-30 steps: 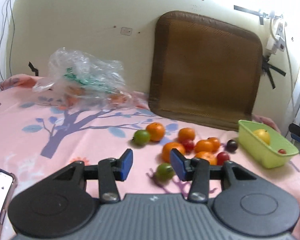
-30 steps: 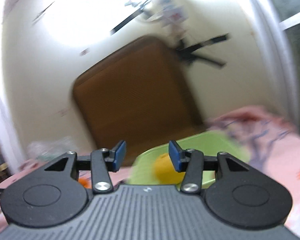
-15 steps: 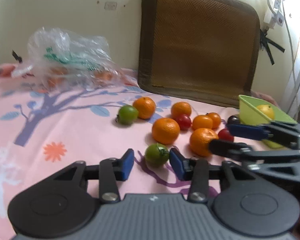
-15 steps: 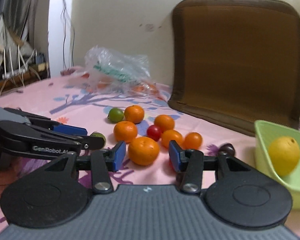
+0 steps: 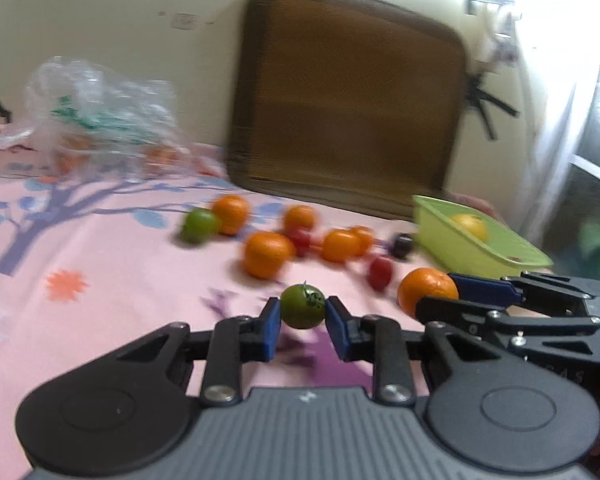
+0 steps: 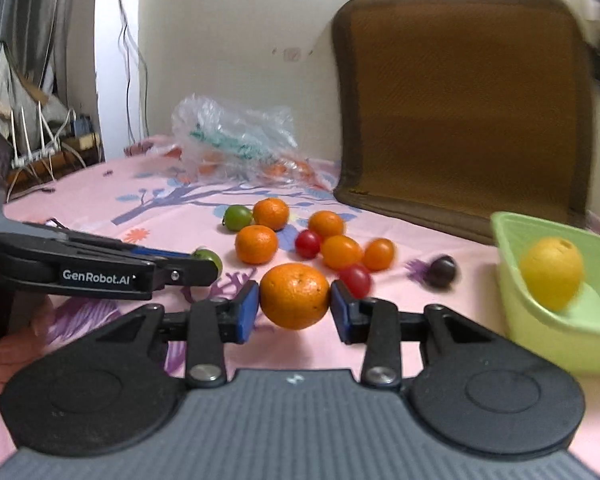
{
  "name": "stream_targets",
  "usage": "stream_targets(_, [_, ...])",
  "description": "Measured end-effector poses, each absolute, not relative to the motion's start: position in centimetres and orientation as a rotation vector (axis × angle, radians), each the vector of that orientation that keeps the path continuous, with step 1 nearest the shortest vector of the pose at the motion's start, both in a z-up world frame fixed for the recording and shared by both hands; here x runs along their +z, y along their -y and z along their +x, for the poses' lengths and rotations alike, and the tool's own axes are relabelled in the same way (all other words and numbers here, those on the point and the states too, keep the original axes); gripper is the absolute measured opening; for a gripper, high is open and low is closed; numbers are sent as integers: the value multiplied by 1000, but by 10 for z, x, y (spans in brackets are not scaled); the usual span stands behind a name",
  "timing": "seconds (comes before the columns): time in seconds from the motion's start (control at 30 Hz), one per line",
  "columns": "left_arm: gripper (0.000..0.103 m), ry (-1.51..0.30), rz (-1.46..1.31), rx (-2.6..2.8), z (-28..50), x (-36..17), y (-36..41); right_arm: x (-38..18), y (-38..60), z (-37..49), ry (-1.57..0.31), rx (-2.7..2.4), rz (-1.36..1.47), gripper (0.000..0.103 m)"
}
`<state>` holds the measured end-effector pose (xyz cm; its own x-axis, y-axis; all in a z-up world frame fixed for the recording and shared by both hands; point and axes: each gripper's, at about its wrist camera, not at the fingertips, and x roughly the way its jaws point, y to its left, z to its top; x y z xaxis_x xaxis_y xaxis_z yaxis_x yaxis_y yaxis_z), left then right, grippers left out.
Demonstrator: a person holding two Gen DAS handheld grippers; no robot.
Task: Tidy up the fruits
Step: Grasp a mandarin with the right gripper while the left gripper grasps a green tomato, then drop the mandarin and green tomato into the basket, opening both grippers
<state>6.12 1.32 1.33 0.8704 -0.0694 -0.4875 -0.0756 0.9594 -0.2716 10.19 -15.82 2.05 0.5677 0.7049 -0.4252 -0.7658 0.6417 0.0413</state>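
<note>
Your left gripper (image 5: 302, 316) has just been closing and now has its blue pads pressed on either side of a small green tomato (image 5: 302, 306), low over the pink flowered cloth (image 5: 100, 280). Your right gripper (image 6: 294, 307) has just been closing too, and its pads are clamped on a large orange (image 6: 294, 295).

Your left wrist view shows that orange from the side, at the tip of the right gripper, which reaches in from the right edge. It also shows the green tub (image 5: 460, 246) beyond, with a yellow fruit (image 5: 469, 226) in it and something small and red near the rim.

Your right wrist view gives what the left lacks: the left gripper crossing from the left edge, your hand (image 6: 8, 354) under it, and the green tomato only as a sliver at its tip. Here the loose fruit is sharper: oranges, two red tomatoes, a green one further back and a dark plum (image 6: 441, 271) near the tub. Both views show the clear plastic bag (image 6: 236, 140) and the brown cushion (image 6: 460, 112) leaning on the wall.
</note>
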Motion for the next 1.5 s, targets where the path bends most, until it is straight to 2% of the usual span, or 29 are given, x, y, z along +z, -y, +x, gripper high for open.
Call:
stream_targets(0.33, [26, -508, -247, -219, 126, 52, 74, 34, 266, 121, -289, 551, -63, 41])
stream_targets(0.67, [26, -538, -90, -224, 203, 55, 146, 19, 302, 166, -287, 414, 47, 43])
stream_targets(0.83, [38, -555, -74, -195, 214, 50, 157, 20, 316, 165, -279, 378, 132, 49])
stream_targets(1.0, [39, -495, -93, -187, 181, 62, 131, 21, 328, 164, -262, 350, 185, 50])
stream_targets(1.17, [40, -439, -157, -48, 128, 68, 55, 21, 324, 156, -233, 354, 156, 50])
stream_targets(1.33, [40, -498, -210, 195, 86, 48, -32, 23, 316, 146, -187, 376, 135, 49])
stream_targets(1.5, [40, -518, -245, 248, 74, 31, -65, 33, 290, 136, -245, 503, 147, 49])
